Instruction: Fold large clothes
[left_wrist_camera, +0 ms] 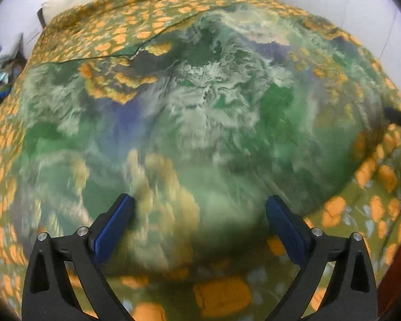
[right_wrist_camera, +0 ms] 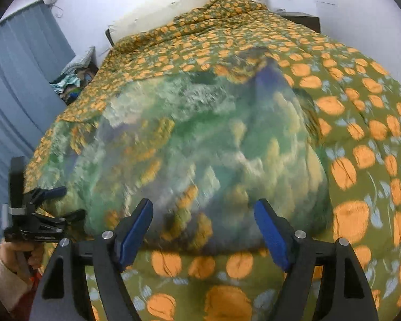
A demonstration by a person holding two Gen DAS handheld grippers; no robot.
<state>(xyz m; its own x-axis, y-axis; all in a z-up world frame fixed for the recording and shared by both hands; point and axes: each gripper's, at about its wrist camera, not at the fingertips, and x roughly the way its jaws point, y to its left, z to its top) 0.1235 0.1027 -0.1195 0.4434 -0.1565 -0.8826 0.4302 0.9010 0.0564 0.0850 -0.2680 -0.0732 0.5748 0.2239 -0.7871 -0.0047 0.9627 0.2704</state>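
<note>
A large thin garment (left_wrist_camera: 200, 112), printed in green, white, blue and yellow, lies spread over the bed and looks motion-blurred. In the right wrist view the garment (right_wrist_camera: 200, 147) fills the middle, its near edge just beyond the fingers. My left gripper (left_wrist_camera: 200, 203) hangs open above the garment's near edge, with nothing pinched between its blue pads. My right gripper (right_wrist_camera: 204, 206) is also open over the near edge, nothing between its pads. In the right wrist view the left gripper (right_wrist_camera: 68, 203) shows at the left, held by a hand in a white sleeve. A dark tip (left_wrist_camera: 399, 119) pokes in at the right.
An olive bedspread with orange prints (right_wrist_camera: 361, 133) covers the bed under the garment. A white headboard cushion (right_wrist_camera: 187, 2) stands at the back. A grey-blue curtain (right_wrist_camera: 18, 80) hangs on the left, with a pile of clothes (right_wrist_camera: 74, 80) beside the bed. A dark nightstand (right_wrist_camera: 304, 18) stands far right.
</note>
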